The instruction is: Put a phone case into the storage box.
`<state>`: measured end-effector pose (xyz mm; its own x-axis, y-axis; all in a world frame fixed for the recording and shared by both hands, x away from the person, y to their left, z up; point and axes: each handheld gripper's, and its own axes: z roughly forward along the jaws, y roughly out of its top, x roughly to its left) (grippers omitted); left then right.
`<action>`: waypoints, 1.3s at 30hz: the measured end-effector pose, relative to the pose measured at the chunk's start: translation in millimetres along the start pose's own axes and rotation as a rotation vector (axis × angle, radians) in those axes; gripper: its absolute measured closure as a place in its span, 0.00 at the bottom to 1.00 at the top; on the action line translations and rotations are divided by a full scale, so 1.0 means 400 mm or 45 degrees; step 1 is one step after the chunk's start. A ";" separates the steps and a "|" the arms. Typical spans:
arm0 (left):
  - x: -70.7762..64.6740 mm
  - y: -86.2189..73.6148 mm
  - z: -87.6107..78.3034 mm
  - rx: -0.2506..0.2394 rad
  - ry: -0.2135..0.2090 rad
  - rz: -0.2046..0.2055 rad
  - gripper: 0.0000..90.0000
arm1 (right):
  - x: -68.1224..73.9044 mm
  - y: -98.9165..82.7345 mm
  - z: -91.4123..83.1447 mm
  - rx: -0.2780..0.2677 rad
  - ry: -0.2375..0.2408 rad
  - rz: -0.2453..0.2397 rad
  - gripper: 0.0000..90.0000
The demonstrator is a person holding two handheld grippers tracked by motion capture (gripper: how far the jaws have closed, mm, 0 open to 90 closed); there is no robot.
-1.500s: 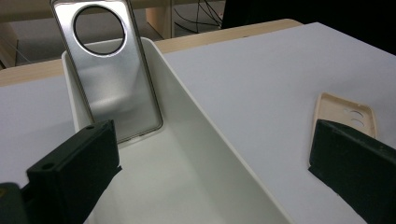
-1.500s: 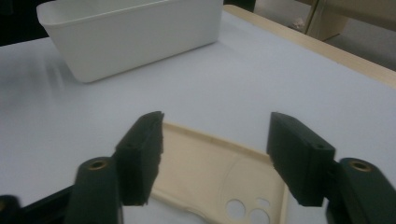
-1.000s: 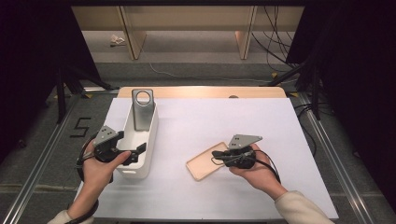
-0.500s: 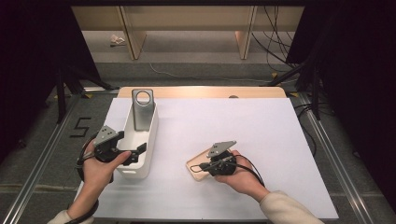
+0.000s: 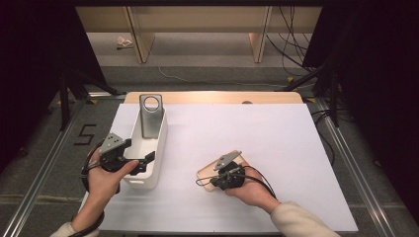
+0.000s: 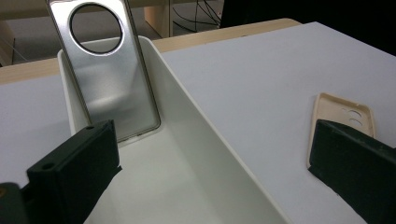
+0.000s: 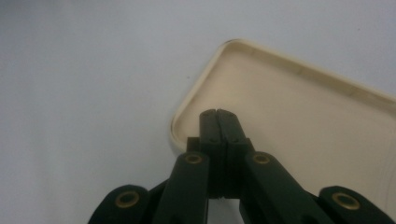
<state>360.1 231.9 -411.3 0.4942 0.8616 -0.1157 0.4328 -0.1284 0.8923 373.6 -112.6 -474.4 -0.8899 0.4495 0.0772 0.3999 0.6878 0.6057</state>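
White sheet (image 5: 237, 143) covers the table, dark curtains either side, wooden shelving at the back.

Nearest the person: right gripper (image 5: 221, 181) low over the sheet, held in the right hand (image 5: 252, 190). In the right gripper view its jaws are pressed flat together w/ nothing between them, tips (image 7: 218, 114) sitting over the inside corner of the cream phone case (image 7: 299, 116). Can't tell if the tips actually touch the case floor. Case lies flat, open side up, on the sheet right of centre (image 5: 210, 174), partly under the gripper in the high view.

Left side: left gripper (image 5: 141, 163) in the left hand (image 5: 106, 177), jaws spread wide, straddling the near end of the white bin (image 5: 159, 148); in the left gripper view one jaw is over the bin's inside, the other outside over the sheet, and neither pad presses on the bin wall. Not gripping anything.

Farther on: silver phone case (image 6: 105, 70) w/ a big round camera hole stands upright, leaning on the bin's far end wall (image 5: 150, 114). Cream case (image 6: 338, 121) well apart from the bin.

Beyond: bare wood strip of table edge (image 5: 212, 97), then floor and cables (image 5: 291, 49).
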 end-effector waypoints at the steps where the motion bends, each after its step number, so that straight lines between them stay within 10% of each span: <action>1: 0.000 0.000 0.000 0.000 0.001 0.000 0.01 | 0.000 0.000 0.000 0.002 0.001 0.000 1.00; 39: -0.008 -0.003 0.001 0.005 -0.009 0.007 0.01 | -0.037 -0.063 -0.089 0.284 0.012 -0.027 1.00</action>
<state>358.5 229.1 -412.1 0.5015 0.8576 -0.1141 0.4334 -0.1349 0.8910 368.9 -157.1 -462.5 -0.9003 0.4289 0.0740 0.4186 0.8066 0.4173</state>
